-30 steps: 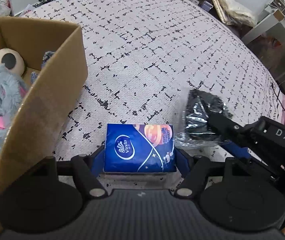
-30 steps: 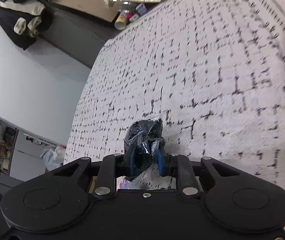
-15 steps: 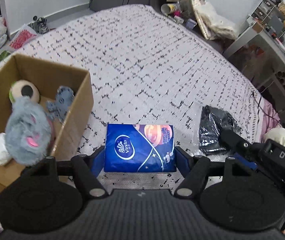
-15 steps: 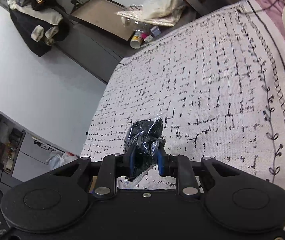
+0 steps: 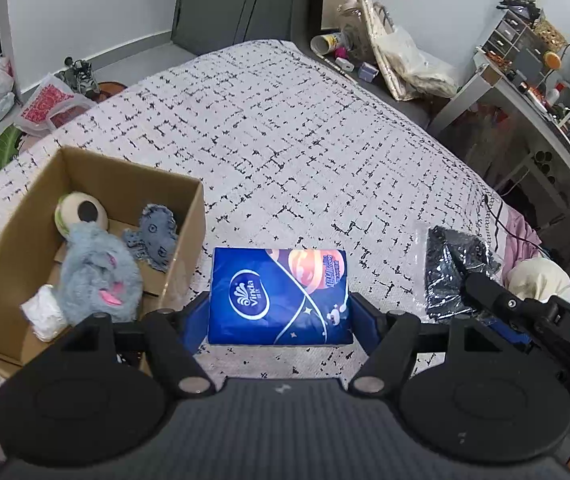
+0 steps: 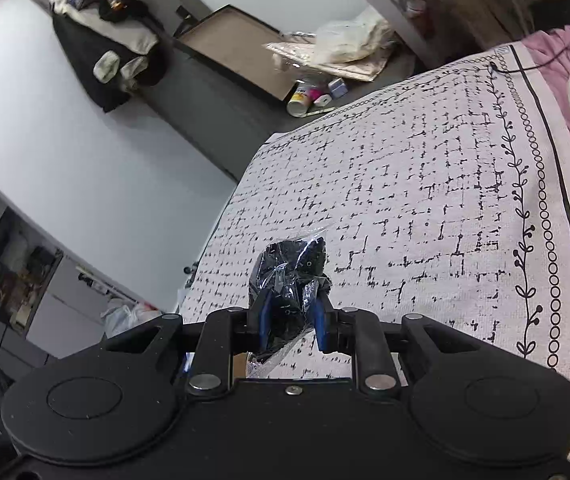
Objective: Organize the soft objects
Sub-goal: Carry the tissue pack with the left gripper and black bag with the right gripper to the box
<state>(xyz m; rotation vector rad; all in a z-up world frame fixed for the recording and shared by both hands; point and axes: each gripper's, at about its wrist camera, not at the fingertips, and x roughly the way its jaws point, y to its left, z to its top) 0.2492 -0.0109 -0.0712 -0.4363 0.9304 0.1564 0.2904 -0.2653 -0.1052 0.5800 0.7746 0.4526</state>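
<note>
Left wrist view: left gripper [image 5: 280,322] fingers clamp the blue tissue pack [image 5: 279,295] above the bed [image 5: 285,128], right gripper [image 6: 292,322] pinches the black bagged item [image 6: 291,266]; keep pack level, carry over the cardboard box [image 5: 183,248].

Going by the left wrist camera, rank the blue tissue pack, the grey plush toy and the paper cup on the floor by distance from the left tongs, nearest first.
1. Blue tissue pack, clamped in the left tongs.
2. Grey plush toy, in the cardboard box to the left.
3. Paper cup, on the floor past the bed's far end.
</note>
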